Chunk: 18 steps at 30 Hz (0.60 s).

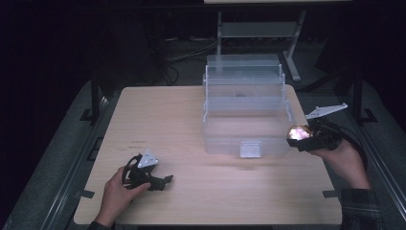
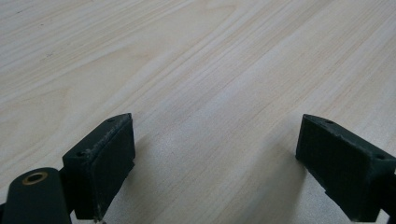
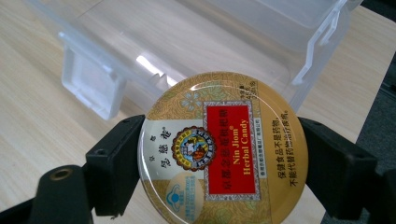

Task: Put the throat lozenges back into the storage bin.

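A round gold candy tin with a red label is clamped between the two black jaws of my right gripper. In the high view that tin glints at the right side of the table, beside the front right corner of a clear plastic tiered box. The box stands open in stepped tiers, its white latch facing me. My left gripper rests low over the wooden table at the front left, held by a hand. Its jaws stand wide apart over bare wood.
The clear box lies just beyond the tin in the right gripper view, its latch to the left. Dark floor, a metal stand and cables lie behind the table. Bare wood spreads between the two grippers.
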{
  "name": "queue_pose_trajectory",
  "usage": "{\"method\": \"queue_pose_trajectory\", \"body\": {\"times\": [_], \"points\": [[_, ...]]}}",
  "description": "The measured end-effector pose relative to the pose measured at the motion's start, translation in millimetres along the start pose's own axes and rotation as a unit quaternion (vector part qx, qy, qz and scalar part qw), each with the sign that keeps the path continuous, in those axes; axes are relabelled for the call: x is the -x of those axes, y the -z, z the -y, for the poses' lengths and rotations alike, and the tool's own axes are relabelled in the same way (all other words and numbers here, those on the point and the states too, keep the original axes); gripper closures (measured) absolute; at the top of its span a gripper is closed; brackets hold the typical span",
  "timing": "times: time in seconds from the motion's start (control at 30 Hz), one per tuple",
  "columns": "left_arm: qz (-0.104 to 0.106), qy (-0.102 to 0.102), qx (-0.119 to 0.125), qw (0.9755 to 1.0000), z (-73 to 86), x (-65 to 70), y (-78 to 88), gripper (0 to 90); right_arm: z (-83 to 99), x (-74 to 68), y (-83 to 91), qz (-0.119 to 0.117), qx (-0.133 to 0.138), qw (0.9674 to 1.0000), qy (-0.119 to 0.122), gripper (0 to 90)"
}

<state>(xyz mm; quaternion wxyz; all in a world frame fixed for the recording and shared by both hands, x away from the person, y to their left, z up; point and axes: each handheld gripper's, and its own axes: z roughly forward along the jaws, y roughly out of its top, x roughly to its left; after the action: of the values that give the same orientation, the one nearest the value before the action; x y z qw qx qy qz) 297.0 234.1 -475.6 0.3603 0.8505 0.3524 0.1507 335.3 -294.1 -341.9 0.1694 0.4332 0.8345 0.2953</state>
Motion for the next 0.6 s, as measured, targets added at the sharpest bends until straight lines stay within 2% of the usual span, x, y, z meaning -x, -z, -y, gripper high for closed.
{"method": "queue_pose_trajectory", "body": {"times": [0.6], "points": [[0.0,-0.001,0.0,1.0,0.0,-0.1,0.1,11.0,-24.3,10.1,-14.4,0.005,0.002,1.0,-0.005,19.4]]}}
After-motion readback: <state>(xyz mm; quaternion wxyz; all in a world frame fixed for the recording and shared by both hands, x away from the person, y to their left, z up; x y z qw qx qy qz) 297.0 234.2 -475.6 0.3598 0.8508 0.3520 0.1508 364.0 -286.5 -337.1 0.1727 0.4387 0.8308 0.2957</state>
